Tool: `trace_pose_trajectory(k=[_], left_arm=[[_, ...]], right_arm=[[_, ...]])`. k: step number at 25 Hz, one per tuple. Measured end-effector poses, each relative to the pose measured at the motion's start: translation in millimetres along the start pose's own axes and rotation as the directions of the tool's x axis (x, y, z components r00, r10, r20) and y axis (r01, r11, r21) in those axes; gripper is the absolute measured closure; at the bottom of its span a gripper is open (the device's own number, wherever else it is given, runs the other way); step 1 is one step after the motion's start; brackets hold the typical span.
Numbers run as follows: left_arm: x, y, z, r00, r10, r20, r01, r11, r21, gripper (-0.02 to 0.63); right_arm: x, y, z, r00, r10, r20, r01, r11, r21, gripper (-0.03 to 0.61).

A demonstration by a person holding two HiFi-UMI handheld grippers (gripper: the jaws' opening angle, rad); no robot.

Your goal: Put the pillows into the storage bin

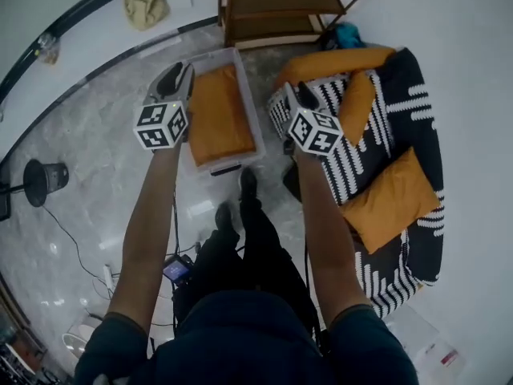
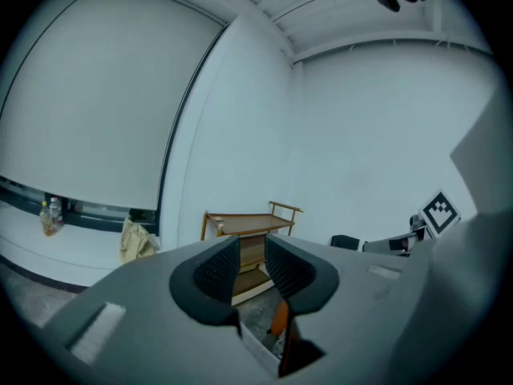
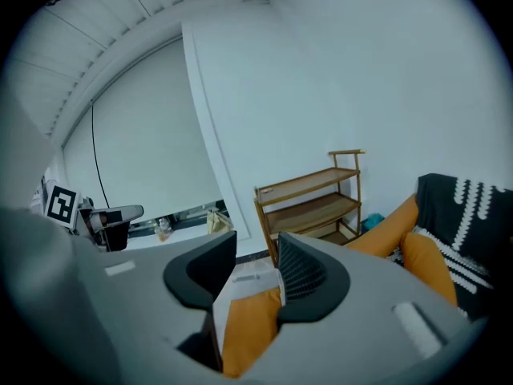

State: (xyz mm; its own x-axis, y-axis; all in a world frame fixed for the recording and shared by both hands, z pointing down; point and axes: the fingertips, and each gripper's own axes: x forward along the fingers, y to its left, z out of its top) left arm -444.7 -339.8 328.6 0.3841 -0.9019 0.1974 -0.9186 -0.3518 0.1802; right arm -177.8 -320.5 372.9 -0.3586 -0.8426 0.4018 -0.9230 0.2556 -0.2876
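Hanging empty and narrowly parted, the left claw [image 1: 178,77] and right claw [image 1: 300,95] flank the bin [image 1: 251,95], the pillow [image 1: 357,107] at the sofa's [image 1: 417,87] far end lying nearest the right.

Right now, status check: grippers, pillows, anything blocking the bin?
Left gripper, right gripper: fingers open, empty, flanking bin. One pillow in bin; three sofa pillows to go. Nothing blocking.

My head view looks steeply down at the floor [image 1: 88,135] — each gripper view sits close behind its jaws, facing nearly level toward the wall [image 2: 361,151]. All three share the wooden shelf [image 1: 280,6]; the right gripper view also catches the storage bin [image 1: 215,56].
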Motion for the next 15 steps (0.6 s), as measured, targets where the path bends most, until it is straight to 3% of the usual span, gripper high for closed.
trace_pose_trajectory(k=[7,15], left_arm=[[-4,-106,49,0.981,-0.183,0.063,0.18,0.982,0.055,0.518],[7,-262,62,0.915,-0.402,0.045,0.396,0.913,0.1,0.518]], right_arm=[[-113,-40,45,0.982,-0.132,0.133,0.13,0.991,0.026,0.422],[-258,-136,59,0.912,-0.336,0.234,0.313,0.941,0.132,0.411]])
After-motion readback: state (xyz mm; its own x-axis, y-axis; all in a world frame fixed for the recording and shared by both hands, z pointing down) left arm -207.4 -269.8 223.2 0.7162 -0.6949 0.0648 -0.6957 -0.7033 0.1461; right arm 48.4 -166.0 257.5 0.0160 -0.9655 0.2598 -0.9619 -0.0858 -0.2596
